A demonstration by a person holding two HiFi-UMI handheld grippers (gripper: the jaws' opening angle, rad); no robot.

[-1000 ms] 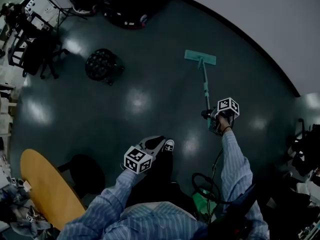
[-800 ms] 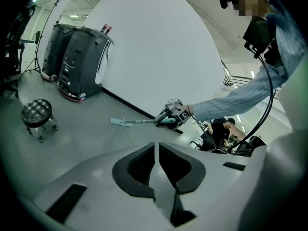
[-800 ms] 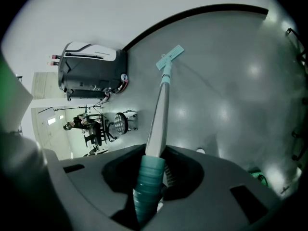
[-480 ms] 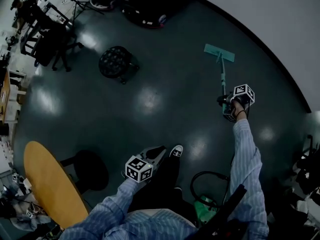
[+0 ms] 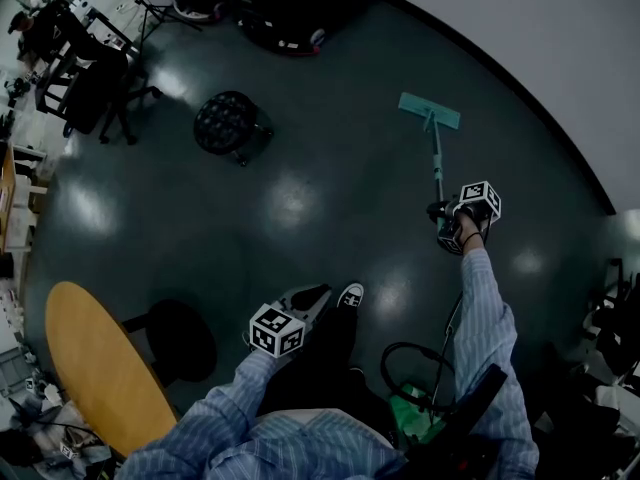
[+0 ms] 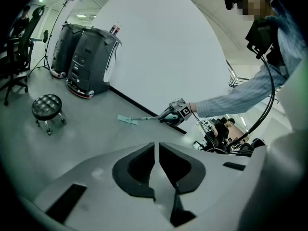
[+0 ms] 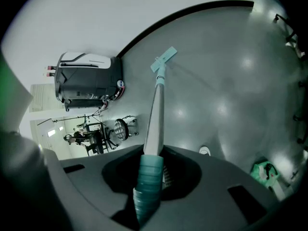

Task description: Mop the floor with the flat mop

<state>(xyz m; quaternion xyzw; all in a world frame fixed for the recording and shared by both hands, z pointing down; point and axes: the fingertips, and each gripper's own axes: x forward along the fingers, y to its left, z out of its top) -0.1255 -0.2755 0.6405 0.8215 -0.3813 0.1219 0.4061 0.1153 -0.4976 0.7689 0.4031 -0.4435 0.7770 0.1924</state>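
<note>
In the head view my right gripper (image 5: 446, 226) is mostly buried under the hand and its marker cube, so I read the jaws from its own view. There they are clamped on the ribbed teal grip of the mop (image 7: 155, 114). The bottom of that grip runs out of the frame, so I cannot see where it ends. From the jaws the pale handle runs straight away to the mop head (image 5: 429, 111), which lies flat on the floor (image 5: 300, 198) close to the dark strip at the foot of the white wall (image 5: 520, 28). Its underside is out of sight.

My left gripper (image 6: 157, 160) has its jaws pressed together with only a thin slit between the pads, and nothing in it. It is held low in front of my body, just beside my shoe (image 5: 349, 294) and well apart from the mop.

Further out, a dark stool (image 5: 222, 120) stands to the left of the mop head. A black machine (image 7: 86, 81) sits against the wall beyond it. A yellow table (image 5: 100, 368) is cut off at lower left. Something green (image 5: 410, 413) lies by my feet — too hidden by cable and sleeve to identify.
</note>
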